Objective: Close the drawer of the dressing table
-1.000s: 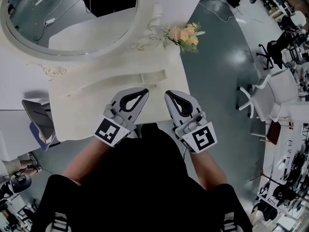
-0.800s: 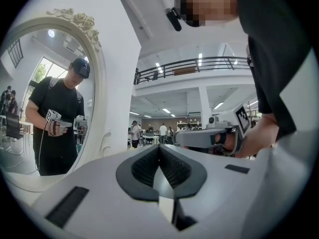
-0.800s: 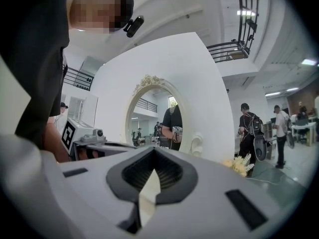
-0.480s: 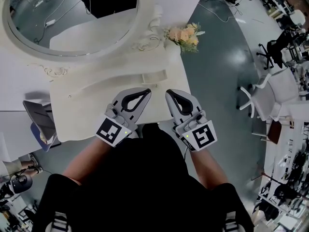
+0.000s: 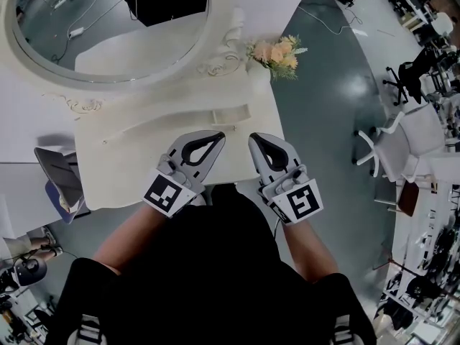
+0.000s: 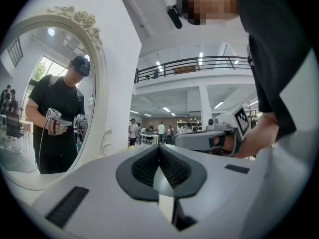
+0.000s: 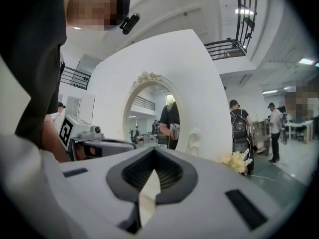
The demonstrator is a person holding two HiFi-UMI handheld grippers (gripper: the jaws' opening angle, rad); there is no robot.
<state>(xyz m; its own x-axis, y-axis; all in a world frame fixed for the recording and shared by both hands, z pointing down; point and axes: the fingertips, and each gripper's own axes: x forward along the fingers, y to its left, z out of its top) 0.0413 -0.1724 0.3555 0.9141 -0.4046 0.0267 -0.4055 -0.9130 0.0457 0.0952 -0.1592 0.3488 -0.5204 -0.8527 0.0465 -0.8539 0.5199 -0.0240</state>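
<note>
The white dressing table with its oval mirror lies below me. No drawer shows in any view; the table top and my body hide the front. My left gripper and right gripper are held side by side over the table's near edge, pointing level toward the mirror. Both are shut with nothing between the pads. In the left gripper view the jaws meet, with the right gripper beside them. In the right gripper view the jaws are also together, and the left gripper shows at the left.
A bunch of pale flowers stands at the table's back right corner. A low white ledge sits on the top just ahead of the grippers. A white chair is on the floor to the right, a stool to the left.
</note>
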